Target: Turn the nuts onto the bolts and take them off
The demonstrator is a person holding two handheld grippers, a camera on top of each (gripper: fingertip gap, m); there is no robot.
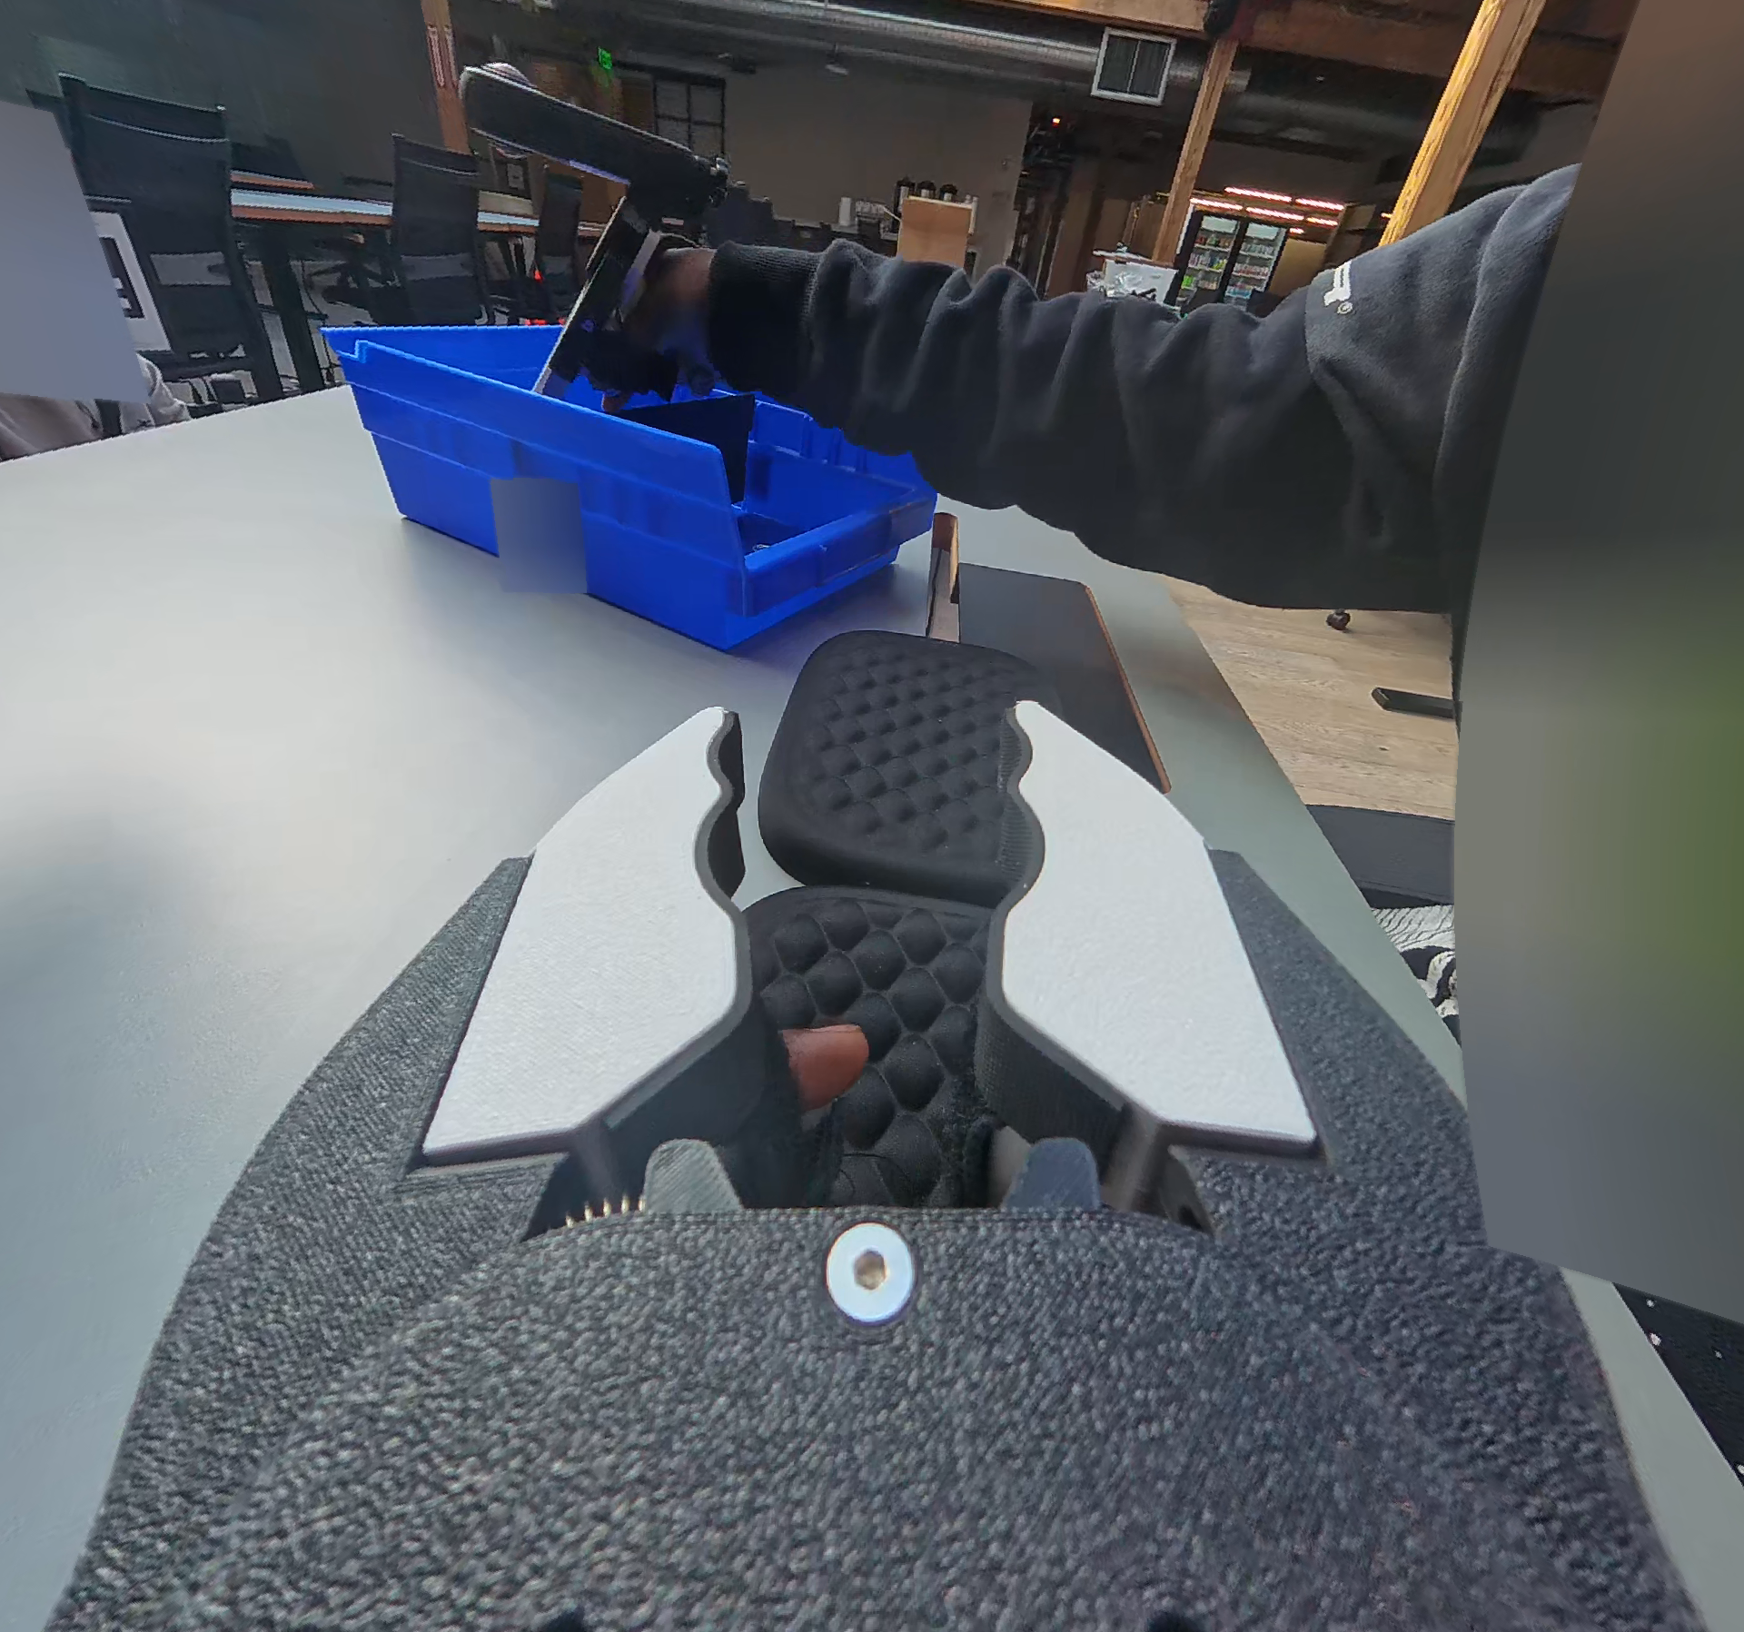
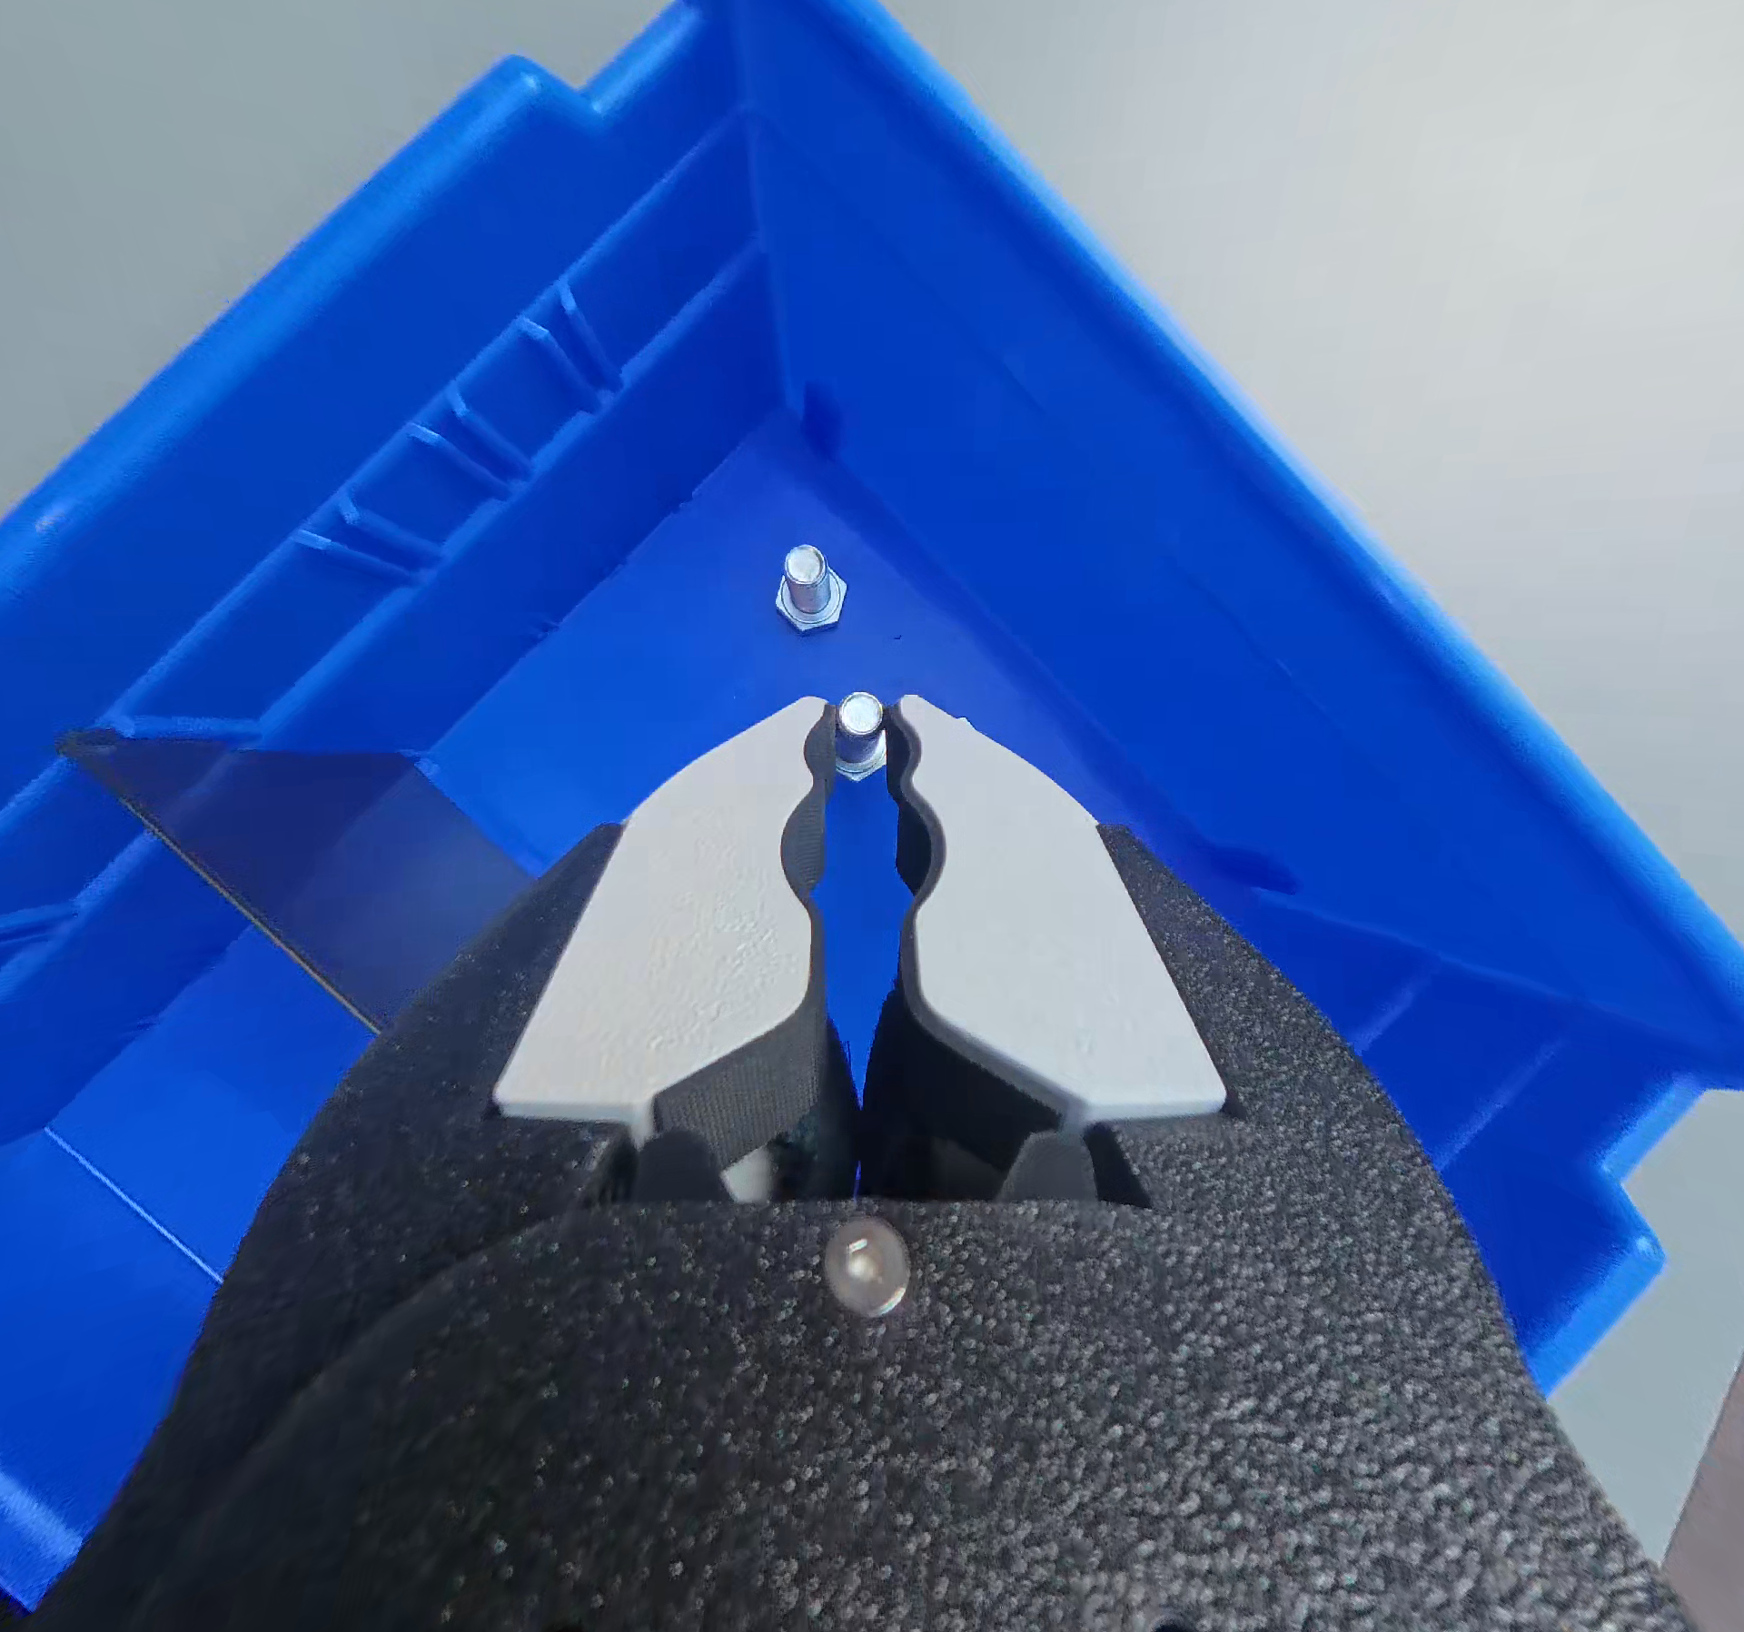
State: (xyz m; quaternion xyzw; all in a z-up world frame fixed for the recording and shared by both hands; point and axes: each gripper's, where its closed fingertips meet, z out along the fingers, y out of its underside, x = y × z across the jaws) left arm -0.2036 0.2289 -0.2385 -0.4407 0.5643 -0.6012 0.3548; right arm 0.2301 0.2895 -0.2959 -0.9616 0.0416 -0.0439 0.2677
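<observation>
A blue plastic bin stands on the grey table. In the right wrist view, two silver bolts stand head-down on the floor of the bin. My right gripper is closed around the shank of the nearer bolt, with a fingertip against each side. The farther bolt stands free near the bin's corner. No nuts show. My left gripper is open and empty, low over the table in front of the bin. The right gripper also shows there, reaching down into the bin.
A black dimpled pad lies on the table just beyond my left fingers. A black divider stands across the bin. A dark board lies at the table's right edge. A dark sleeve crosses above. Chairs stand behind. Spacing between my two grippers at the tips: around 45 cm.
</observation>
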